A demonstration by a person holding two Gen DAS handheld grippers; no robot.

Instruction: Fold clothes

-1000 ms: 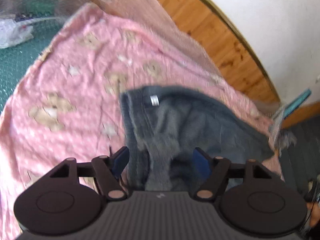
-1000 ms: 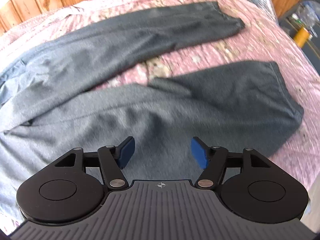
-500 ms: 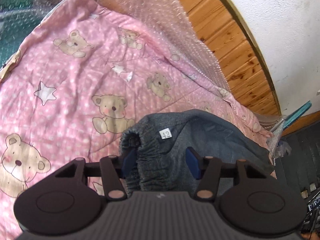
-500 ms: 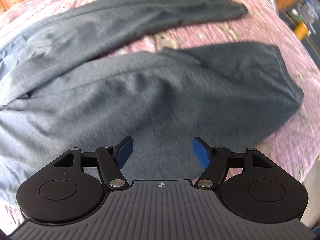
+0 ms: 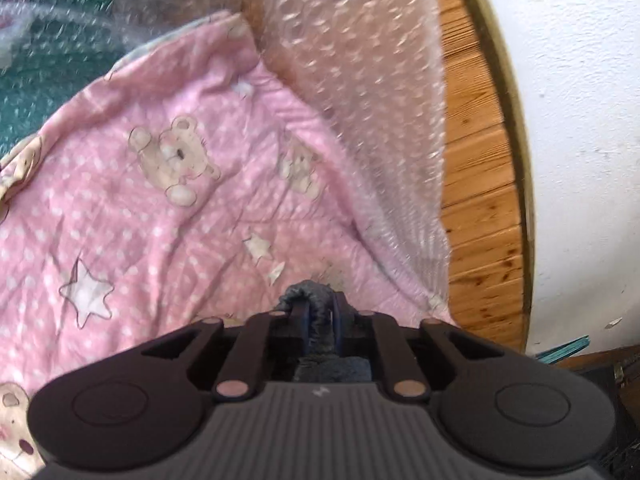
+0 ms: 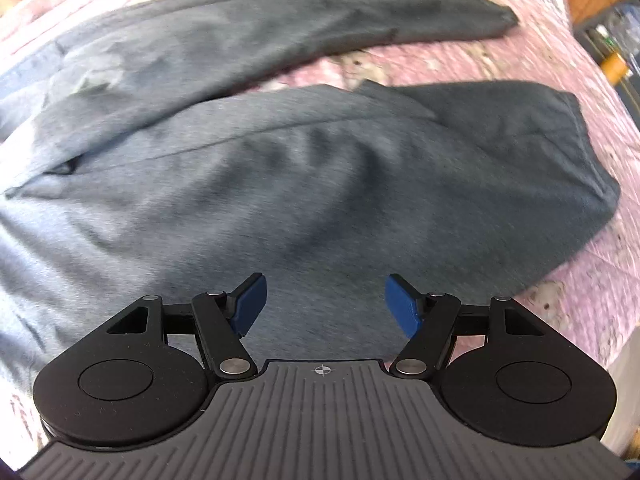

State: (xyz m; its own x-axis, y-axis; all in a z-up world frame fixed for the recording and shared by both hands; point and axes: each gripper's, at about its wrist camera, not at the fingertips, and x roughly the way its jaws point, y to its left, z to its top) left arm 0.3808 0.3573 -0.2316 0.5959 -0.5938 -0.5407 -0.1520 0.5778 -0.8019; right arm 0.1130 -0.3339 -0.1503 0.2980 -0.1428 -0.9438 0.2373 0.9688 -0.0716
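Note:
Dark grey sweatpants lie spread on a pink quilt, both legs reaching to the upper right and the nearer leg just under my right gripper. That gripper is open, its blue pads hovering over the fabric with nothing between them. In the left wrist view my left gripper is shut on a bunched fold of the grey sweatpants, which sticks out past the fingertips; the rest of the garment is hidden below the gripper body.
The pink quilt carries teddy bears and stars. Bubble wrap lies along its far edge against a wooden wall panel and white wall. Green floor covering shows at upper left. Cluttered items sit beyond the bed's right edge.
My left gripper has closed on the waistband fabric it was straddling and now faces the bubble wrap and wall. My right gripper stayed open and moved closer over the nearer leg.

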